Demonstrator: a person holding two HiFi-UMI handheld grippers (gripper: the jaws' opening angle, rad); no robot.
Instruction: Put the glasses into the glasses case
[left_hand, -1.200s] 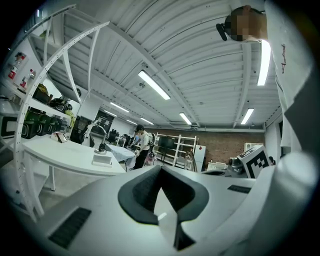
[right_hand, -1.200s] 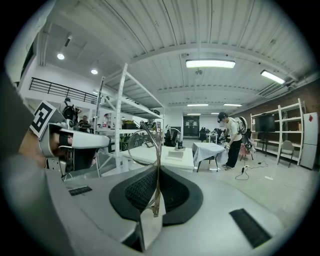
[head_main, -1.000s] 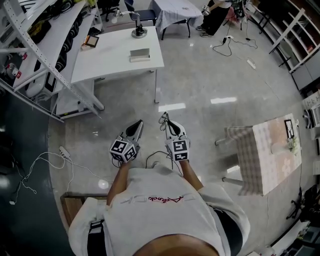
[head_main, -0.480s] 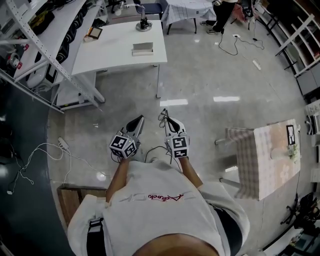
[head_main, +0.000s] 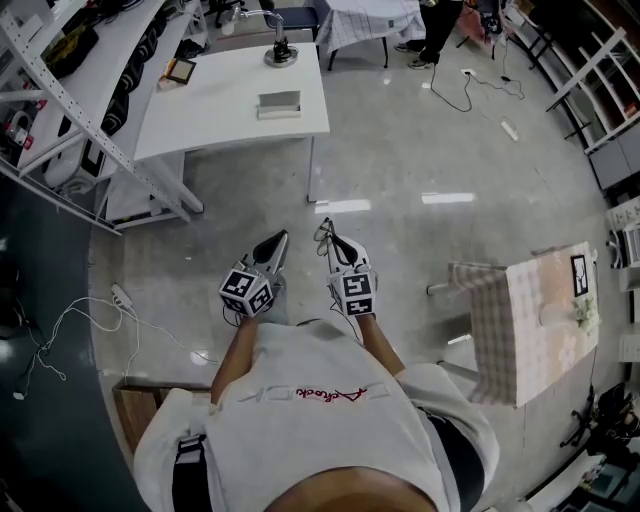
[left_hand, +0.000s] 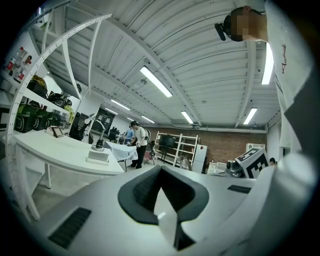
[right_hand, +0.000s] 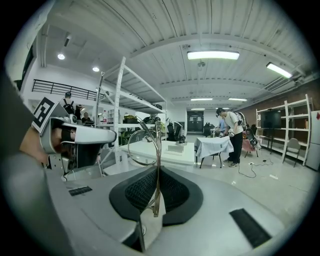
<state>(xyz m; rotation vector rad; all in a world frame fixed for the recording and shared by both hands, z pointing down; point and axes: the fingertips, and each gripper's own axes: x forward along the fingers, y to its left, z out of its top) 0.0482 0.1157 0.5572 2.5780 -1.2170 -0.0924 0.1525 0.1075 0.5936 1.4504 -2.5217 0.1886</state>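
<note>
Two grippers, unchanged: right gripper (head_main: 336, 246) clamps glasses (right_hand: 158, 165); left gripper (head_main: 272, 250) closed, empty; desk (head_main: 225, 115) still well ahead, casing pending.

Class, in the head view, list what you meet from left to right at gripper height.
Power strip, left gripper, right gripper with the glasses, table with the checked cloth.

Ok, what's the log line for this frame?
right gripper: shut on glasses | left gripper: shut, empty | glasses: not yet cased | white table with pale box: ahead across floor
</note>
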